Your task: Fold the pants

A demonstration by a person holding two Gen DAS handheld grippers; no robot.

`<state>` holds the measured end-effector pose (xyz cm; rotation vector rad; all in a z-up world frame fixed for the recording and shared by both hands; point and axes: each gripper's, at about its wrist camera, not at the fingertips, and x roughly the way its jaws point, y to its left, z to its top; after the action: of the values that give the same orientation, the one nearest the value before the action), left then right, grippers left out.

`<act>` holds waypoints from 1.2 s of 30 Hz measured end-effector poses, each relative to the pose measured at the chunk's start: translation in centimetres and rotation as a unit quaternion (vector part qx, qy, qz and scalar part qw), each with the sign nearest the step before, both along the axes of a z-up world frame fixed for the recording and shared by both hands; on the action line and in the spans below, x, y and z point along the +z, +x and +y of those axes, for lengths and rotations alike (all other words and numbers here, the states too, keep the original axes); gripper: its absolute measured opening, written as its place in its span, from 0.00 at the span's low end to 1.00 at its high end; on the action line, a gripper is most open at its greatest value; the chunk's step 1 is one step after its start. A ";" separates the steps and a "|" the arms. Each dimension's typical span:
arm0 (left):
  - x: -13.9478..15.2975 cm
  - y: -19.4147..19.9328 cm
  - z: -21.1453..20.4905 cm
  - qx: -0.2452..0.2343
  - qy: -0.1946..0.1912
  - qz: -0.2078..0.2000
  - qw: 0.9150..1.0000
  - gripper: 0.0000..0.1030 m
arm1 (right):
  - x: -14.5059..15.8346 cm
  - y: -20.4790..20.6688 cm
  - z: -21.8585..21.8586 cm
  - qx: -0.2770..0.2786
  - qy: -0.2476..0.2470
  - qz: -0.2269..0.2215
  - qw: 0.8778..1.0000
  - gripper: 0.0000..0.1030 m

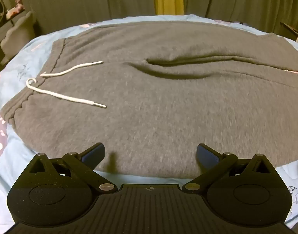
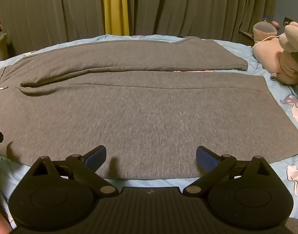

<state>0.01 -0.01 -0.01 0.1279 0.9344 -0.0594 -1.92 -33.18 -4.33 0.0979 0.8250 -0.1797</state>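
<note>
Grey fleece fills both of your views: the pants (image 1: 168,101) lie flat across the pale blue bedsheet (image 1: 18,66), waistband out to your left, both legs running off to your right. From your right wrist camera you can see the pants (image 2: 149,117) spread lengthwise, the far leg (image 2: 168,58) and the near leg (image 2: 188,101) side by side with a thin sliver of sheet showing between them toward the cuffs. Behind the bed hang dark curtains (image 2: 188,9) with one yellow strip (image 2: 115,7). Off at your right sits a heap of pink plush toys (image 2: 281,58). Now the white drawstring (image 1: 65,95) — two loose ends splayed on the fabric by the waistband. Your left gripper (image 1: 150,154) is released, jaws spread wide, poised over the near edge of the pants with nothing between them. Your right gripper (image 2: 151,156) is likewise spread and unloaded, over the near leg's edge.
</note>
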 end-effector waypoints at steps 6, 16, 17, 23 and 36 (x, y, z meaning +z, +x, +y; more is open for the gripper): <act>0.1 0.0 0.2 0.003 -0.003 0.000 1.000 1.00 | 0.0 0.0 0.0 0.000 0.001 -0.001 1.000 0.96; -0.2 0.0 1.2 0.005 -0.008 0.001 1.000 1.00 | 0.1 0.0 0.0 0.000 0.001 -0.002 1.000 0.96; -0.2 0.0 1.5 0.005 -0.008 0.001 1.000 1.00 | 0.1 0.1 0.0 0.000 0.001 -0.002 1.000 0.96; -0.4 -0.1 -0.1 -0.005 0.007 0.001 1.000 1.00 | 0.2 0.1 0.1 0.000 0.001 -0.003 1.000 0.96; -0.4 -0.1 -0.2 -0.004 0.007 0.002 1.000 1.00 | 0.2 0.1 0.1 0.000 0.000 -0.003 1.000 0.96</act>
<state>-0.06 -0.19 -0.37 0.1451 0.9382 -0.0611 -1.84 -33.12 -4.14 0.0993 0.8187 -0.1789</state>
